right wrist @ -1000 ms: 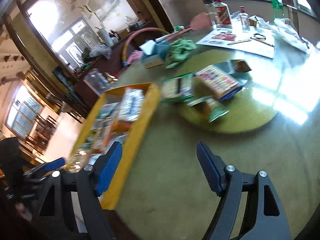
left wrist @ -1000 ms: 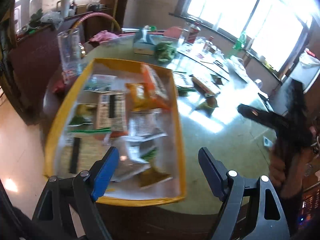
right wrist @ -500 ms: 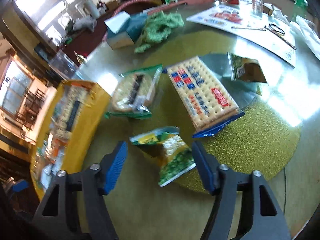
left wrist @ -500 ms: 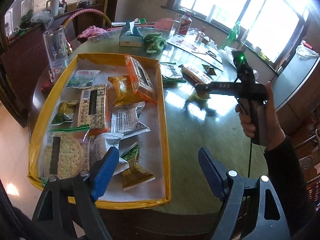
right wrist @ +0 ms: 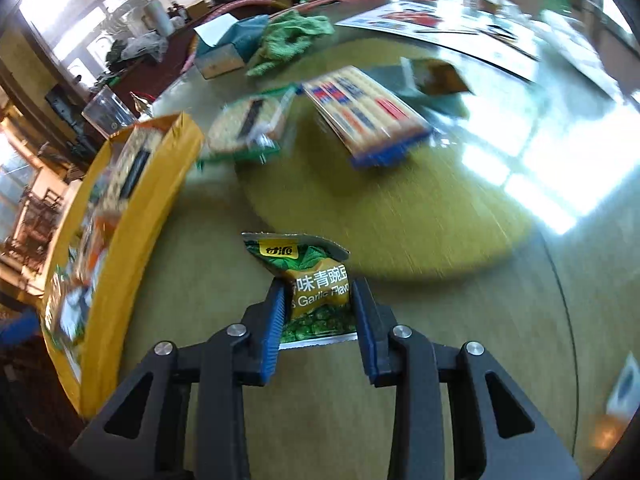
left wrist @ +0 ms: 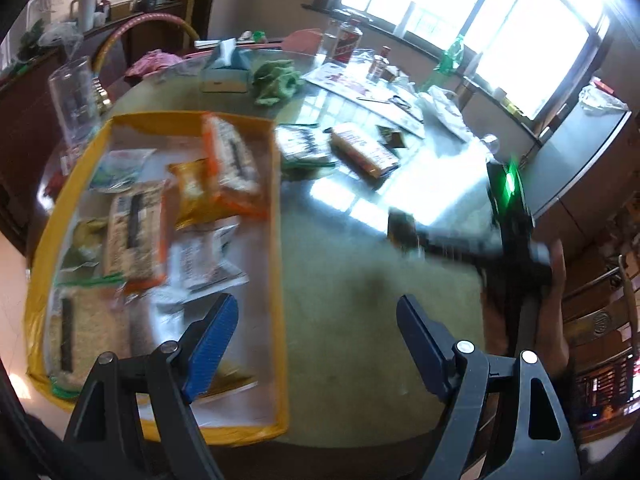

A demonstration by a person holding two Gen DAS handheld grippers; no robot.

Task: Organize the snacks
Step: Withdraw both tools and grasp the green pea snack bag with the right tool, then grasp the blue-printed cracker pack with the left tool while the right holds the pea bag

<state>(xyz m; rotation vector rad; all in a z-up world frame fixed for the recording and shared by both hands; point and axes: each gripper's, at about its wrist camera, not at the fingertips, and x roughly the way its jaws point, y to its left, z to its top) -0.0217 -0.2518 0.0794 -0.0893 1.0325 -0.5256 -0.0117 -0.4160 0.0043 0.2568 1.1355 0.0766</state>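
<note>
Pea bag [right wrist: 318, 292] is pinched in your right gripper [right wrist: 318, 304], just beside the tray [right wrist: 132, 216], ready to drop in; left gripper [left wrist: 312, 344] gapes wide, empty.

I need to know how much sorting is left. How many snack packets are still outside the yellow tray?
4. A green pea packet gripped in the right tongs; a round-cracker packet beside the yellow tray; a long red-and-blue cracker pack; a small brown packet behind it. Others may be hidden.
</note>
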